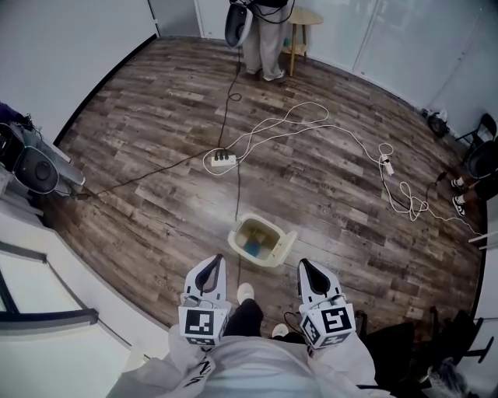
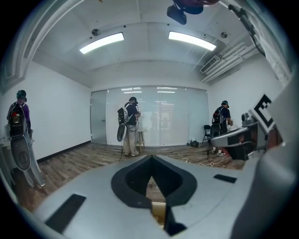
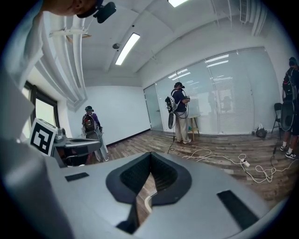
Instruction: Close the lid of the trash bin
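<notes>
1. Left claw (image 1: 217,263): tips pressed together, nothing in it, held in the air just near-left of the trash bin (image 1: 247,250), not touching it.
2. Right claw (image 1: 304,266): tips also pressed together and empty, just near-right of the bin, clear of it.
3. Wearer's white shoe (image 1: 245,291) is on the wood floor (image 1: 156,116) between the two claws, just nearer than the bin.
4. The cream bin stands on the floor with its top open. Its lid (image 1: 285,244) is up, tilted off the bin's right edge. Something blue-green lies at the bottom inside.
5. White power strip (image 1: 223,160) lies beyond the bin, slightly left. White cables (image 1: 311,124) loop beyond it to the bin's far right.
6. A person (image 1: 261,39) stands far beyond the bin, with a wooden stool (image 1: 302,22) just beside them.
</notes>
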Demonstrator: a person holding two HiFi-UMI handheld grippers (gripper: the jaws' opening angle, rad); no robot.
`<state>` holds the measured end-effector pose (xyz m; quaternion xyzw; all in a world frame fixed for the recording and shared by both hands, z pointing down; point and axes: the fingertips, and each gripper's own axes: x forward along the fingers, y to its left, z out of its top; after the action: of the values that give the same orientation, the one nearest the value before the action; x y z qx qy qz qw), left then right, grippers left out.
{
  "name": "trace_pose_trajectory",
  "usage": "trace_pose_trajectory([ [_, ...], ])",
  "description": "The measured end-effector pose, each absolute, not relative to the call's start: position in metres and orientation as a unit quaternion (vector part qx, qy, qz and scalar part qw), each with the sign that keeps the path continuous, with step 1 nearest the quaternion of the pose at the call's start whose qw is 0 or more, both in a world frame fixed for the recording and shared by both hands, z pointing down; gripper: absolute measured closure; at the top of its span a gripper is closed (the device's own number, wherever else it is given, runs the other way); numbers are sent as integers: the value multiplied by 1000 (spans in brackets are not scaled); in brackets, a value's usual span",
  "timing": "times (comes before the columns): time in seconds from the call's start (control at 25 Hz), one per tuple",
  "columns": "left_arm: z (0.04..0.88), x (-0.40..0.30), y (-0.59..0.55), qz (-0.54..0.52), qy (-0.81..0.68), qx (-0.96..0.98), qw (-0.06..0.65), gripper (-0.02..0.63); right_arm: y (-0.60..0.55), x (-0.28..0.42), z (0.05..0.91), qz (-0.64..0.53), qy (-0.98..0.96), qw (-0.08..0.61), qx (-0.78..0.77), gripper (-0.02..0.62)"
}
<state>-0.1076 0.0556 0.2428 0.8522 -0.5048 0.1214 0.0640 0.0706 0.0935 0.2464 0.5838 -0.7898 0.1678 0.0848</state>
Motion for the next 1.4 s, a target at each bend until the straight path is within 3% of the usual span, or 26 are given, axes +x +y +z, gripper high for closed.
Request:
trace_pose_trajectory([
  [0.48, 272, -134, 13, 133, -487, 859, 81, 601, 52, 50, 262, 179, -773, 93, 601, 572],
  [0.92, 289, -85, -9, 153, -483, 858, 88, 601, 26, 97, 273, 191, -772, 99, 598, 572],
  [1.4, 334, -39, -39, 185, -490, 846, 103, 601, 8, 152, 341, 230, -764, 123, 591, 572],
])
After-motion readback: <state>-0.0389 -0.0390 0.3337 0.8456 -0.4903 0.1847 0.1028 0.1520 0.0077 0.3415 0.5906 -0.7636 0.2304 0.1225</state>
